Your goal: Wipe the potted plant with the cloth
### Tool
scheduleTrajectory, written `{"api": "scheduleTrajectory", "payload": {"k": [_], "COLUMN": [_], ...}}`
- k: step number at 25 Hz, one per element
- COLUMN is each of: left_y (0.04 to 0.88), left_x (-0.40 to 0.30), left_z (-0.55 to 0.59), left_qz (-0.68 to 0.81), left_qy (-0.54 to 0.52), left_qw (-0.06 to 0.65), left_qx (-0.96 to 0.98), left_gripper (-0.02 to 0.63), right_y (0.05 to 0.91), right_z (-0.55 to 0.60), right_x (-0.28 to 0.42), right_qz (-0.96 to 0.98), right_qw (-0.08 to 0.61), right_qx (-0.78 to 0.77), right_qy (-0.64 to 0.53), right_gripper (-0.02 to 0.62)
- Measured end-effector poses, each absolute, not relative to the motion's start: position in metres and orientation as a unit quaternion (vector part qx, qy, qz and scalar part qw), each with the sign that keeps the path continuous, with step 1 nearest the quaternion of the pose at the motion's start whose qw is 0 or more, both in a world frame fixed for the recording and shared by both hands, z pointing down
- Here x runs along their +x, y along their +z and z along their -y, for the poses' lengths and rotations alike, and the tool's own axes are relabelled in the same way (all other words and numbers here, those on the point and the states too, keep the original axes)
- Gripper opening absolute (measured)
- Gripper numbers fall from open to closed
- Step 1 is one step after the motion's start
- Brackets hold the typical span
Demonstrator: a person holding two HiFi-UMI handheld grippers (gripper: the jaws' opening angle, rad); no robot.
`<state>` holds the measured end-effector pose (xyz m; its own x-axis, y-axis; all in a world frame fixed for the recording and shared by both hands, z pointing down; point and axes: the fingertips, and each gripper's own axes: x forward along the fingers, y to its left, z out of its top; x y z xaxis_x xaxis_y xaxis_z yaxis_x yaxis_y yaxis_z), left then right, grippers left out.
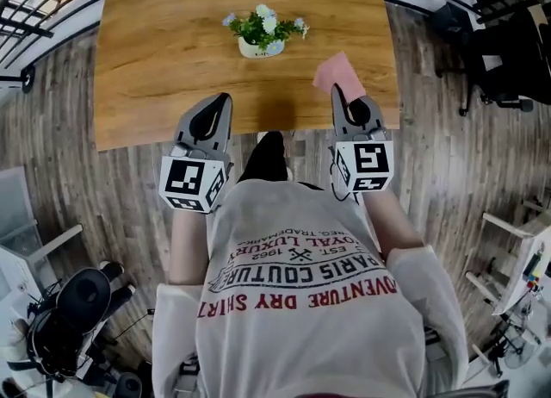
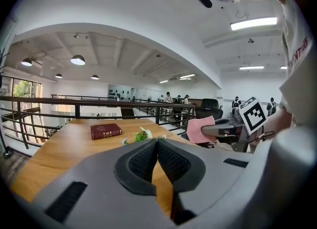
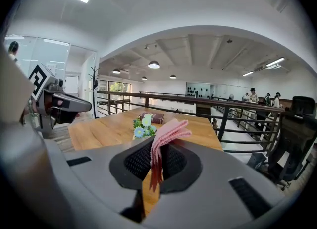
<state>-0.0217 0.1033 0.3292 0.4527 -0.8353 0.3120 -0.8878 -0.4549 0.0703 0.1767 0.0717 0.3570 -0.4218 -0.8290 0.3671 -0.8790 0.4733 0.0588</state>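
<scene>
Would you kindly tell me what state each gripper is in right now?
Left gripper: closed, holding nothing.
Right gripper: closed on the folded pink cloth.

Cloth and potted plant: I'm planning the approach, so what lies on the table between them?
Nothing. The head view shows only bare table between the cloth held in the right gripper and the potted plant.
</scene>
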Motion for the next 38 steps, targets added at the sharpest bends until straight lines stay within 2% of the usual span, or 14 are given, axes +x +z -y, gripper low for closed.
{"api": "scheduleTrajectory", "payload": {"k": [10, 14, 19, 25, 38], "left_y": [0.406, 0.439, 0.466, 0.487, 0.490], "left_x": [-0.025, -0.024, -0.015, -0.015, -0.017], "left_z": [-0.010, 0.009, 0.036, 0.047, 0.053], "left_qz": [0.476, 0.456, 0.430, 0.424, 0.417], "left_qy": [0.159, 0.166, 0.182, 0.202, 0.158], "left_qw": [0.179, 0.220, 0.227, 0.237, 0.284], "left_qx": [0.846, 0.847, 0.855, 0.850, 0.849], "left_gripper": [0.017, 0.017, 0.017, 0.017, 0.017], "right_y": [0.437, 0.467, 0.498, 0.522, 0.538], "right_z": [0.011, 0.030, 0.061, 0.072, 0.067], "right_x": [0.171, 0.159, 0.134, 0.101, 0.079], "right_qz": [0.819, 0.823, 0.834, 0.869, 0.885], "right_qw": [0.270, 0.292, 0.308, 0.333, 0.388], "right_qx": [0.494, 0.474, 0.445, 0.362, 0.252], "right_qy": [0.109, 0.111, 0.113, 0.058, -0.048], "right_gripper": [0.035, 0.035, 0.035, 0.035, 0.035]}}
